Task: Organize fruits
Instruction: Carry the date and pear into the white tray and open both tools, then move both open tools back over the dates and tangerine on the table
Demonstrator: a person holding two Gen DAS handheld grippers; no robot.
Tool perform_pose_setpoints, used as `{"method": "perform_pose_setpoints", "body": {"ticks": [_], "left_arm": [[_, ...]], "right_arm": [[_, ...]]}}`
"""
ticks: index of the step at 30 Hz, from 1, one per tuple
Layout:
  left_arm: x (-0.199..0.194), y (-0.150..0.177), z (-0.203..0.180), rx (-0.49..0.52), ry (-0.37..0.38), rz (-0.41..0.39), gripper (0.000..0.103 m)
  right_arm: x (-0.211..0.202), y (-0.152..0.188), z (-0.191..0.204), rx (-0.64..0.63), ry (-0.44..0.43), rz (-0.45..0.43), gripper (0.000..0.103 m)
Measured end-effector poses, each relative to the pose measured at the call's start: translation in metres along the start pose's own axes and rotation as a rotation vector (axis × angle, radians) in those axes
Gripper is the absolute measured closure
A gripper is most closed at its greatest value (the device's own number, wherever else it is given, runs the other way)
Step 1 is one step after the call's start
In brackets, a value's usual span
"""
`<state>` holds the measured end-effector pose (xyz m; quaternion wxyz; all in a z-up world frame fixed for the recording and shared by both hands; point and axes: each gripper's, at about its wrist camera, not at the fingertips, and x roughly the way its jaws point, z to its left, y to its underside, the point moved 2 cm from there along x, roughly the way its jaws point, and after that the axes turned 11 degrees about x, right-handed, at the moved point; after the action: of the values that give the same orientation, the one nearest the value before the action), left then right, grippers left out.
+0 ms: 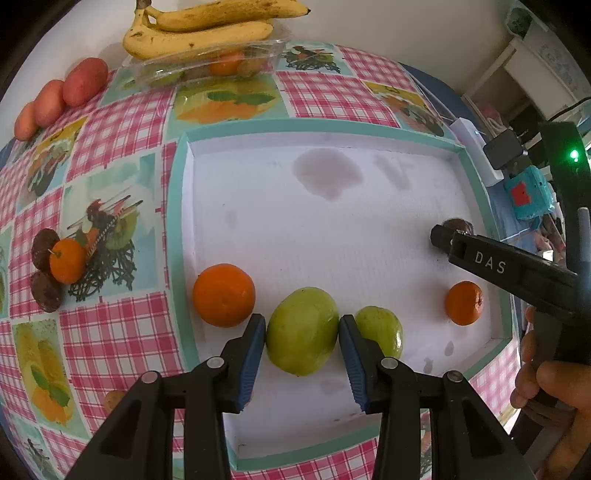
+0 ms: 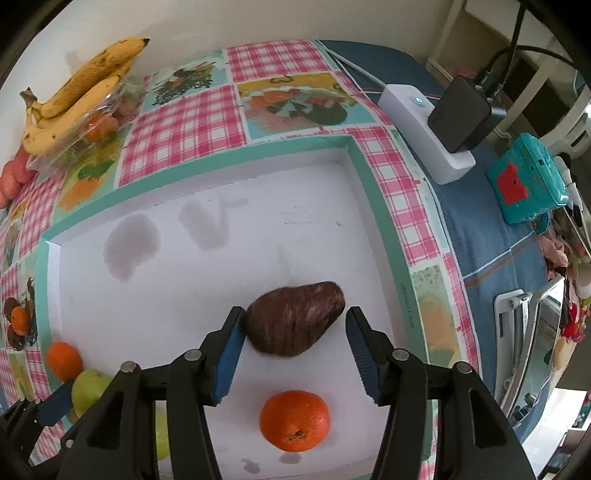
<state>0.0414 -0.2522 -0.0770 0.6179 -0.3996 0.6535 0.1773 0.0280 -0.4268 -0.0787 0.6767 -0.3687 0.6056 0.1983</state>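
A white tray with a teal rim lies on a checked fruit-print tablecloth. In the left wrist view my left gripper is shut on a large green fruit that rests on the tray floor, both blue pads against its sides. An orange lies to its left, a smaller green fruit to its right, and a small orange farther right. In the right wrist view my right gripper stands open around a dark brown fruit; its left pad touches, its right pad is just clear. An orange lies below.
Bananas lie on a clear plastic box of fruit at the back, beside red fruits. A small orange with dark fruits sits left of the tray. A white power strip and a teal box lie to the right.
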Motion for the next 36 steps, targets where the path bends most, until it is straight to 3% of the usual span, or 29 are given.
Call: {"method": "perform_pose_setpoints", "body": {"ticks": [4, 7, 10, 14, 19, 21, 29, 36], "left_arm": [[0.000, -0.002, 0.002, -0.008, 0.009, 0.006, 0.057], [-0.006, -0.003, 0.002, -0.006, 0.022, 0.000, 0.044], [-0.016, -0.005, 0.002, 0.000, 0.024, -0.020, 0.042], [-0.031, -0.010, 0.008, -0.012, 0.023, -0.049, 0.035], [-0.051, -0.016, 0.030, -0.066, -0.027, -0.086, 0.007], [-0.056, -0.017, 0.043, -0.096, -0.042, -0.104, 0.000], [-0.090, -0.010, 0.110, -0.238, -0.245, -0.188, 0.000], [-0.106, 0.006, 0.169, -0.340, -0.293, -0.195, 0.000]], "right_arm": [[-0.002, -0.001, -0.006, 0.008, 0.014, -0.007, 0.036], [-0.011, -0.004, -0.008, 0.011, 0.001, -0.020, 0.028], [-0.023, -0.009, -0.008, 0.011, -0.005, -0.045, 0.019], [-0.040, -0.012, -0.008, 0.017, -0.021, -0.084, 0.019], [-0.057, -0.016, -0.006, 0.027, -0.038, -0.120, 0.018], [-0.061, -0.017, -0.004, 0.030, -0.040, -0.133, 0.018], [-0.070, -0.015, 0.015, 0.026, -0.061, -0.149, 0.018], [-0.076, -0.005, 0.052, -0.030, -0.064, -0.138, 0.018]]}}
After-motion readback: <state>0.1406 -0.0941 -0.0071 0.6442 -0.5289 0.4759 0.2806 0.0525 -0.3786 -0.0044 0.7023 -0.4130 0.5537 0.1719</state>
